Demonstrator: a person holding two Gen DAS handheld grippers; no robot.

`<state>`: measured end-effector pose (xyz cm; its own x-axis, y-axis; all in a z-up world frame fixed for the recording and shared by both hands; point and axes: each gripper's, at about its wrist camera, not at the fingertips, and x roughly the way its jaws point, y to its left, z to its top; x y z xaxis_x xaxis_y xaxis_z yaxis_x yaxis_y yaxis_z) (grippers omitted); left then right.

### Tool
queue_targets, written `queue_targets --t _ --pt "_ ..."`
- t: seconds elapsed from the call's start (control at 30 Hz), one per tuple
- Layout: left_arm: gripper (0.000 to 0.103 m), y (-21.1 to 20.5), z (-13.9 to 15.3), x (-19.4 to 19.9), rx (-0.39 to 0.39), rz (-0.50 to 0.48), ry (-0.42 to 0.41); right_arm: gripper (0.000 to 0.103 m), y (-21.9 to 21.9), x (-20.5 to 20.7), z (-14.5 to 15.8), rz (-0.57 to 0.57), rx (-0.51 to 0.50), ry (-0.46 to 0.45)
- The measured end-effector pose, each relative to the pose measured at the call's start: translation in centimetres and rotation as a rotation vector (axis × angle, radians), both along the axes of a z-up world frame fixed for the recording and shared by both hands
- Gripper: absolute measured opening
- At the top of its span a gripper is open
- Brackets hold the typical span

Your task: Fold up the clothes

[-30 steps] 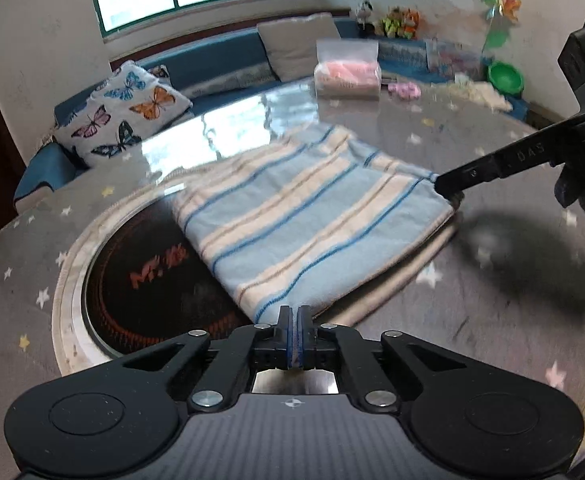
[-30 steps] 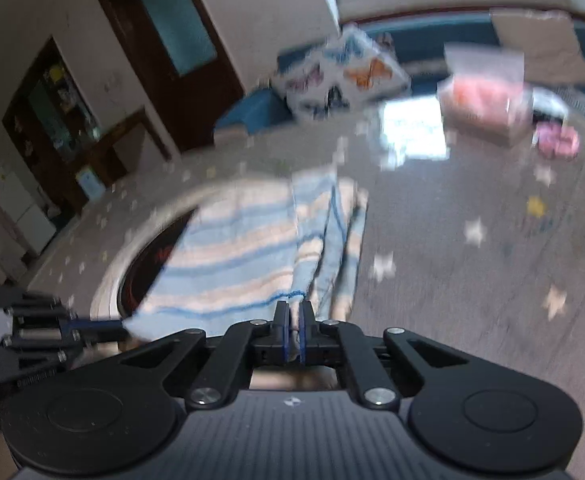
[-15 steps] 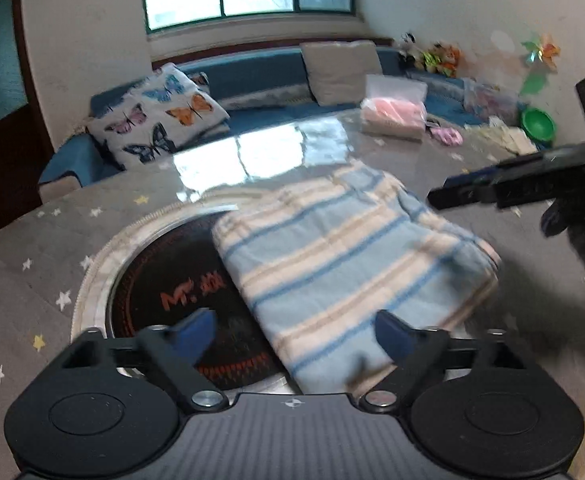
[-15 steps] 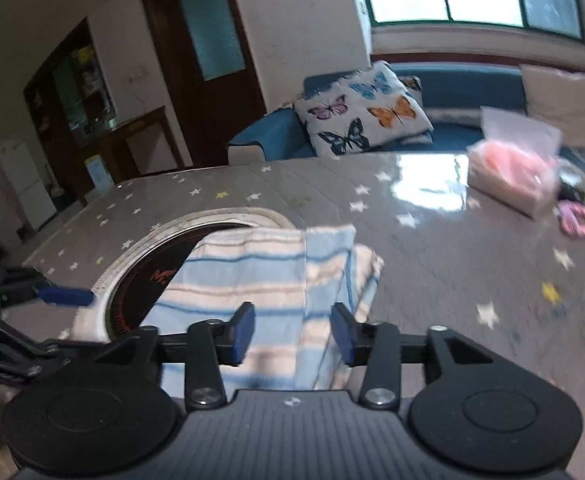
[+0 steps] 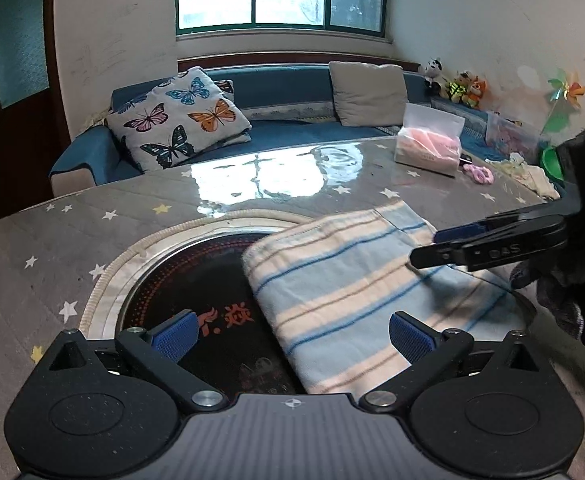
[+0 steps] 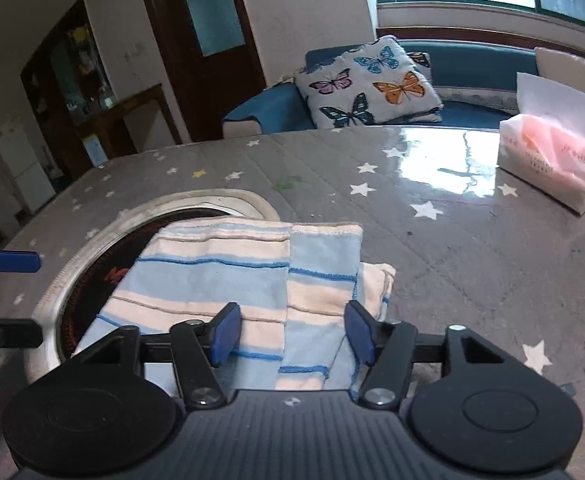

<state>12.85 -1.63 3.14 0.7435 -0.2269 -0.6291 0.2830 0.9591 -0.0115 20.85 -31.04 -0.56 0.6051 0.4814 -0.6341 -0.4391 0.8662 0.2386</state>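
A blue, cream and tan striped garment (image 5: 356,292) lies folded into a compact rectangle on a grey desk (image 6: 432,240) covered with a star-printed cloth. Part of the garment overlaps a round dark inset (image 5: 196,296) with red lettering, sunk into the desk and ringed by a pale rim. Seen from the right wrist, a narrower folded flap lies along the garment's right side, with another layer peeking out beneath it, so several folds appear to be done already. The left gripper (image 5: 292,338) hovers at the near edge of the garment with its jaws spread wide and nothing between them. The right gripper (image 6: 290,334) hovers over the other end, its jaws also spread and empty; from the left wrist it shows as a dark arm reaching in above the cloth. Neither gripper grips the fabric. Judging by the tidy, flat stack and both empty jaws, the folding looks nearly or fully finished; what may remain is one more fold in half or a smoothing of edges, though this cannot be told for certain. Further back on the desk sit a tissue pack (image 5: 428,146) and a pink hair tie (image 5: 480,174).
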Motion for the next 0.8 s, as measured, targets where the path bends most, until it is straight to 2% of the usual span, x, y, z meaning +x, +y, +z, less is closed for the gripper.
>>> queue_targets --t 0.03,0.1,0.2,0.37,0.47,0.6,0.7,0.8 --pt "0.103 0.1 0.0 0.2 0.0 0.003 0.0 0.074 -0.1 0.0 0.2 0.007 0.011 0.003" --pt "0.103 0.2 0.0 0.6 -0.001 0.009 -0.001 0.077 0.0 -0.1 0.7 0.015 0.009 -0.015" --pt "0.103 0.2 0.1 1.2 -0.005 0.012 -0.001 0.087 0.8 0.5 1.6 0.039 0.012 -0.048" --pt "0.103 0.1 -0.3 1.6 0.005 0.011 0.01 0.089 2.1 2.4 0.9 0.068 0.009 -0.008" --pt "0.103 0.1 -0.6 1.9 0.016 0.015 0.019 0.094 2.3 3.0 -0.1 0.075 0.013 0.015" --pt "0.103 0.5 -0.7 2.0 0.012 0.031 0.023 0.094 2.1 2.4 0.7 0.098 0.011 0.001" --pt "0.103 0.9 -0.6 1.7 0.014 0.043 0.024 0.102 1.3 1.5 1.2 0.103 0.022 -0.005" --pt "0.103 1.0 -0.6 1.1 0.021 0.046 0.027 0.103 0.6 0.1 1.7 0.112 0.027 -0.021"
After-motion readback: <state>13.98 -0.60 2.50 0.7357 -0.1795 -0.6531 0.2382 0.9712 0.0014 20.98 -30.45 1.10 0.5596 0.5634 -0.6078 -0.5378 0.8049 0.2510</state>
